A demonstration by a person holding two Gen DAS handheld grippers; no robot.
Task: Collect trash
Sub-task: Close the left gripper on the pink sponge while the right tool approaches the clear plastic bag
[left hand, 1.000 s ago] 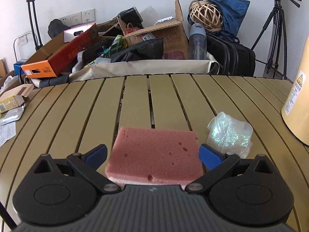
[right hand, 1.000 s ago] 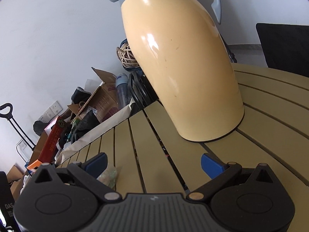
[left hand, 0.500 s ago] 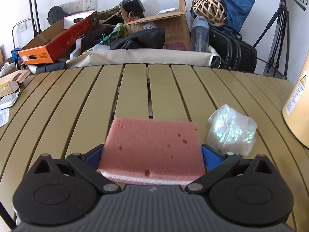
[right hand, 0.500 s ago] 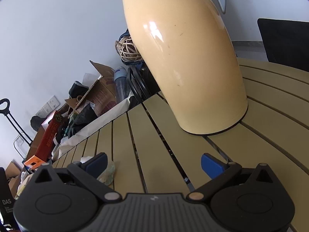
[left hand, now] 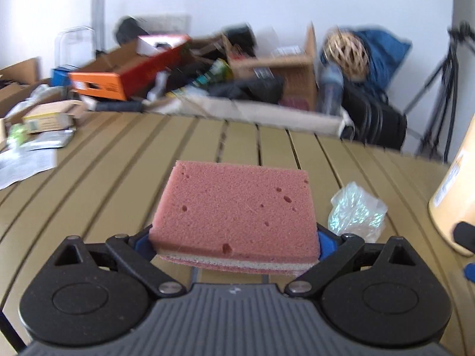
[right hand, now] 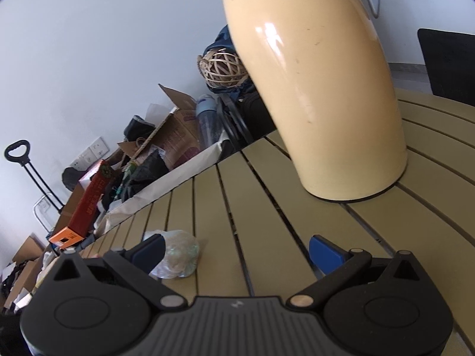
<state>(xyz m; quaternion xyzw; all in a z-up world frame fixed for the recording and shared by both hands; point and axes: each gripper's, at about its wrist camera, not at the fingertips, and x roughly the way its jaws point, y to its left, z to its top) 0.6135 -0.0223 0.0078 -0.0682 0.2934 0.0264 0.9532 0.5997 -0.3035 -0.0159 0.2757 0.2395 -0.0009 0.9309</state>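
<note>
A pink sponge [left hand: 234, 210] is pinched in the left claw [left hand: 234, 241] above the slatted bench [left hand: 118, 184], while a crumpled plastic wrapper [right hand: 175, 252], not yet collected, is flanked by the spread right claw [right hand: 237, 252].

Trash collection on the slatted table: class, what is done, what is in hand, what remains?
Done: nothing visibly binned. In hand: the left tongs are shut on the pink sponge, lifted off the table. Left: the crumpled plastic wrapper lies beside the open right tongs, ungrasped.
</note>
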